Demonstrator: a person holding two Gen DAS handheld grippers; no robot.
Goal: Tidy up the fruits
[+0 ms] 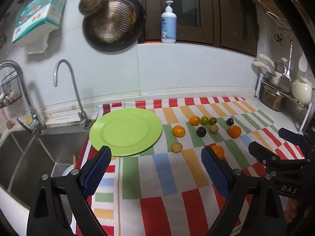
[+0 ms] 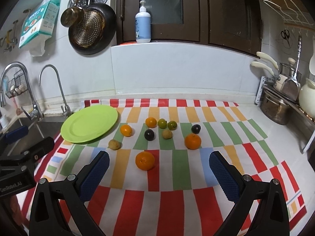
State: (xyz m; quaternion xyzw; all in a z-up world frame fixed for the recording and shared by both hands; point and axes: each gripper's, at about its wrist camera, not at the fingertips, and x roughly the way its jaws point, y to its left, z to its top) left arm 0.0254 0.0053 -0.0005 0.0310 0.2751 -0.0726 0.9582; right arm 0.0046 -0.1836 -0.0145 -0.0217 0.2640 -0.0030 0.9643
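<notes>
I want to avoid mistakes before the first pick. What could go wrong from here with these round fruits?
1. The nearest orange is round and may roll away if one finger of the open right gripper nudges it first.
2. The green plate sits beside the sink, so fruit dropped at its rim might roll in.
3. The two grippers are close and could bump.
</notes>
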